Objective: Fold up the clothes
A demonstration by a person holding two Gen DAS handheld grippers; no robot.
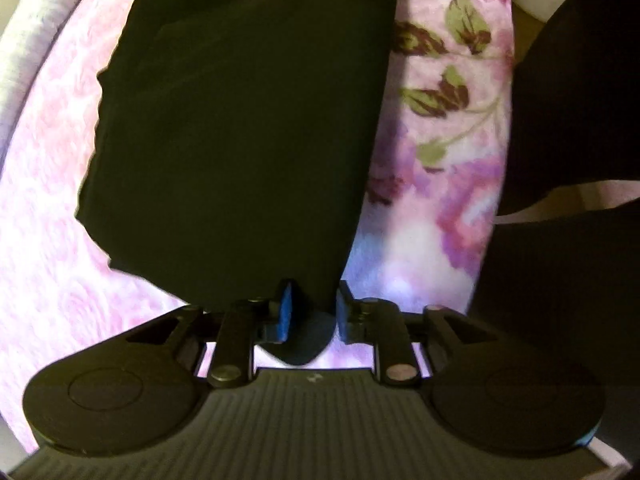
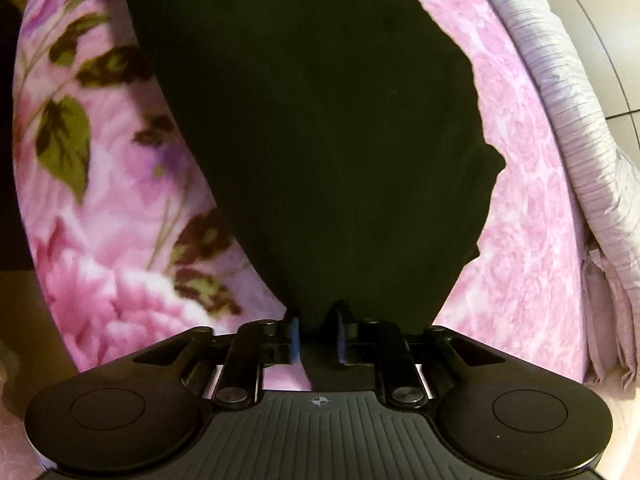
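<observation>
Two tools grip one black garment [image 1: 240, 120] lying over a bed with a pink floral blanket [image 1: 452, 184]. To the left of the left tool [image 1: 312, 310] lies pale pink rose-patterned blanket; straight ahead of it the garment spreads away, one edge bunched between its blue pads [image 1: 286, 312], which pinch the cloth. To that tool's right run green leaves and purple blooms, then more dark cloth [image 1: 560, 240]. Left of the right tool [image 2: 318, 334] sit big pink flowers and leaves; ahead of it the garment rises in a broad dark sheet, its edge pinched between the pads. To its right are pink blanket and a ribbed lilac border [image 2: 560, 100].
</observation>
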